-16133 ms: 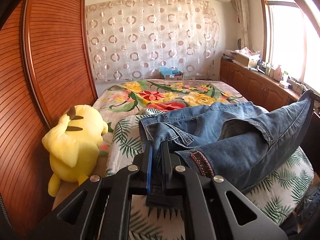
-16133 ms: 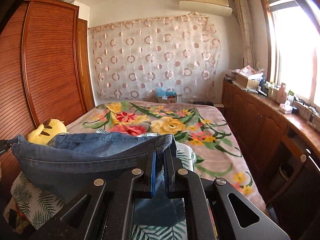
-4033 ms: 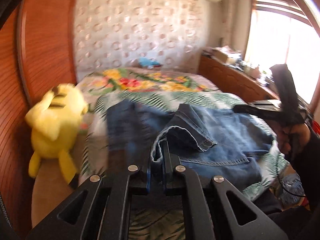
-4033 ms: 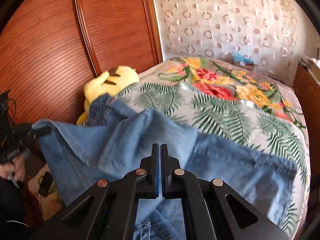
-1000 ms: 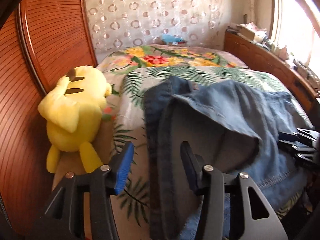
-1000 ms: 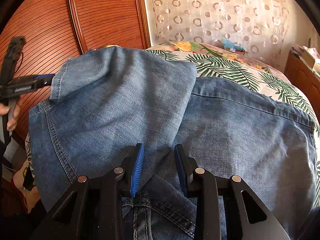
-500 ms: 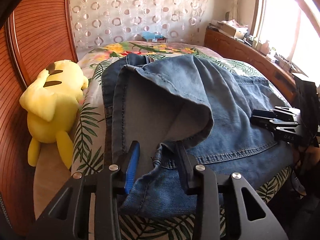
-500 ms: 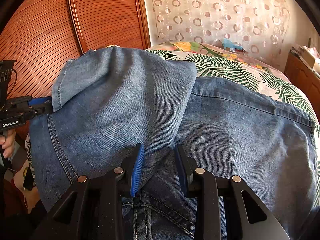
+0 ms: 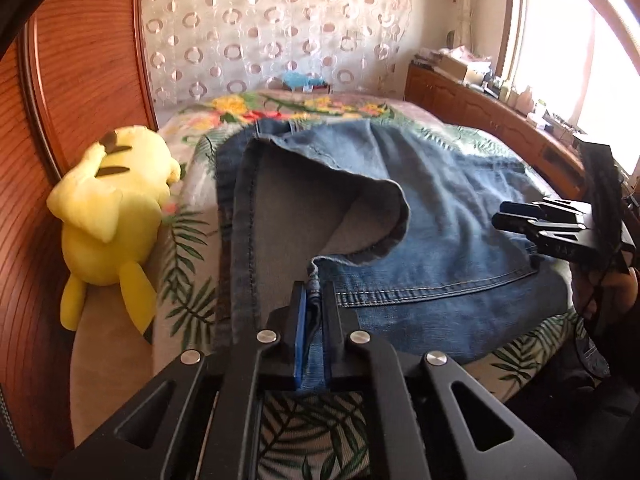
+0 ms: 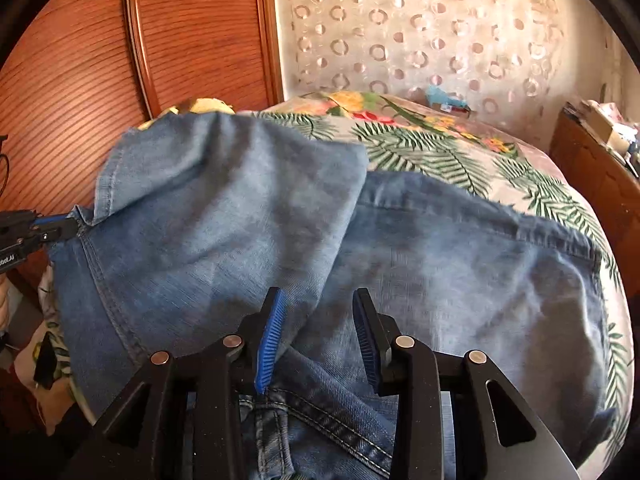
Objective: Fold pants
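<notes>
From the left wrist, the left gripper [image 9: 314, 300] is clenched on a hem edge of the jeans [image 9: 440, 216], denim pinched between its blue pad and the black finger. The jeans lie spread over the near part of the bed [image 9: 192, 240], one leg folded back so its pale inner side shows in an open loop just beyond the fingers. To the left, a yellow plush [image 9: 110, 216] lies on its back between the bed and the ribbed wooden wardrobe [image 9: 80, 60], close to the denim's left edge but apart from it. On the right, the right gripper [image 9: 504, 220] reaches in over the jeans' right side, held by a hand [image 9: 608, 292] at the frame edge. Far behind hang a circle-patterned curtain [image 9: 280, 32] and, to the right, a wooden counter [image 9: 500, 108] with clutter under a bright window [image 9: 600, 52].

From the right wrist, the right gripper [image 10: 318, 336] stands released, fingers spread above the denim and gripping nothing. The jeans [image 10: 460, 272] fill the near view, the folded leg [image 10: 224, 216] draped over the left half and hiding most of the plush [image 10: 204, 105]. At the far left edge the left gripper [image 10: 70, 226] pinches the leg's corner. Palm-print bedding [image 10: 440, 152] shows beyond, then the curtain [image 10: 440, 32].
</notes>
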### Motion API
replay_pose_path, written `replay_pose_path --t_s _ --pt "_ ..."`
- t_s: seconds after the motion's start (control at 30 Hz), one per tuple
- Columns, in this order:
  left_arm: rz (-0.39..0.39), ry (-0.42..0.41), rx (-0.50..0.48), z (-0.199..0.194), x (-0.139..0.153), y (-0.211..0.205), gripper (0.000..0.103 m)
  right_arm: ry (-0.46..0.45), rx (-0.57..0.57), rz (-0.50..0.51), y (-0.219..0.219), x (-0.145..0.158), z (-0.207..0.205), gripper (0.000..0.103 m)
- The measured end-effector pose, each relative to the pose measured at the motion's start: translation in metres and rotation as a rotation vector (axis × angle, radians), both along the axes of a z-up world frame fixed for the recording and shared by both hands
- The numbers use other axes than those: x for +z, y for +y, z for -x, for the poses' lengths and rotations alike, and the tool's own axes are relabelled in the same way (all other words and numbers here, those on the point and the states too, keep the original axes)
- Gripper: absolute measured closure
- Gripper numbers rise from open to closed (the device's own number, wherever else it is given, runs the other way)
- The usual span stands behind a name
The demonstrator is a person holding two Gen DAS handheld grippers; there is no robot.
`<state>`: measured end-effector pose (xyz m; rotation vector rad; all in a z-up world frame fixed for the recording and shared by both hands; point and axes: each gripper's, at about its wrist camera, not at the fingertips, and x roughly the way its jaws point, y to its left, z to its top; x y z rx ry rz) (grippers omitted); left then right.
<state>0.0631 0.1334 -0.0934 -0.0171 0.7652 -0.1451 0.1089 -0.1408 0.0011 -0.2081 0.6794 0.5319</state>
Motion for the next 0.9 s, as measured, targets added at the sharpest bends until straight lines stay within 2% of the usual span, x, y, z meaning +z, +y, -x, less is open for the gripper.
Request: replay_pose_path --t_s 0.13,0.23,0.37,0.47,0.53,0.63,0.67,0.77,0.9 --pt "0.026 -0.022 0.016 0.021 0.015 0.012 0.096 -0.043 0.002 -0.009 -0.002 0.017 0.010 0.066" --pt "0.013 0.003 0.033 0.028 0.012 0.015 0.096 -0.064 0.013 -0.022 -0.003 0.026 0.020 0.064" --pt "0.013 0.045 0.044 0.027 -0.003 0.016 0.096 -0.070 0.030 -0.028 -0.002 0.023 0.031 0.063" --pt "0.007 0.051 0.060 0.023 -0.004 0.015 0.094 -0.061 0.046 -0.012 0.002 0.013 0.035 0.063" --pt "0.010 0.042 0.069 0.022 0.000 0.016 0.090 -0.047 0.056 -0.008 0.000 0.009 0.035 0.063" --pt "0.002 0.022 0.081 0.017 0.008 0.016 0.070 -0.032 0.065 -0.009 -0.001 0.003 0.035 0.063" --pt "0.003 0.016 0.079 0.015 0.010 0.016 0.059 -0.022 0.068 -0.009 0.001 0.001 0.033 0.063" --pt "0.008 -0.005 0.060 0.004 0.018 0.012 0.054 -0.018 0.064 0.006 0.000 -0.005 0.032 0.063" --pt "-0.004 -0.025 0.062 -0.017 0.024 0.006 0.053 -0.020 0.057 -0.003 0.000 -0.003 0.031 0.063"
